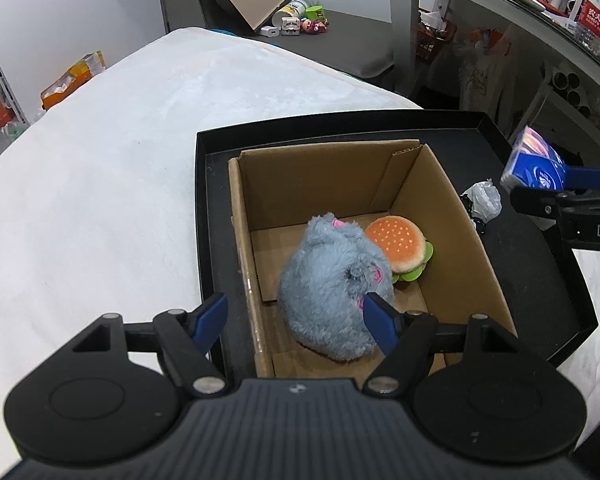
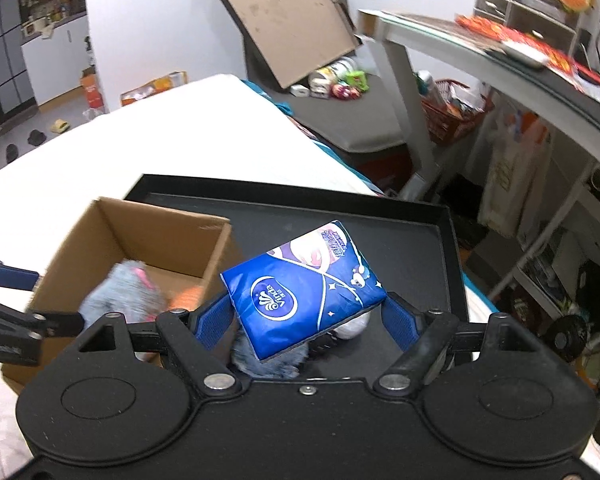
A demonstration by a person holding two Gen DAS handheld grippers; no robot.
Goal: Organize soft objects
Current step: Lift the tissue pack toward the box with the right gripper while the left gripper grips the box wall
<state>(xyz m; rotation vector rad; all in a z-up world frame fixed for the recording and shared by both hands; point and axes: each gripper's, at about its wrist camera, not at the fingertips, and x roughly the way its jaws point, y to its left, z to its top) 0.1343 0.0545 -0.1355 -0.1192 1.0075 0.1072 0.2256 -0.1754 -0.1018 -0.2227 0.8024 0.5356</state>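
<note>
While the right gripper (image 2: 306,314) is clamped on the blue plastic-wrapped pack of paper tissues (image 2: 306,286), the pack hangs in the air above the shallow black rectangular tray (image 2: 420,216), to the right of the open brown corrugated cardboard box (image 2: 140,232) that stands in that tray. The pack is judged light and compressible; its glossy film wrapper is likely slippery, so the pads should bear on the two narrow side edges, as they do now, not on the broad printed face. Its long axis runs diagonally from the lower left, near the gripper body, to the upper right, and the printed face is turned up toward the right wrist camera. The left gripper (image 1: 296,322) is spread wide and holds nothing; it hovers over the near left corner of the box, one blue finger outside the wall. Inside the box lie a fluffy grey-blue plush animal with pink markings (image 1: 332,284) and, touching it on the far side, a small orange plush hamburger (image 1: 400,248). Both are judged soft, light and not fragile. A crumpled white plastic wrapper (image 1: 482,200) rests on the tray just beside the box.
</note>
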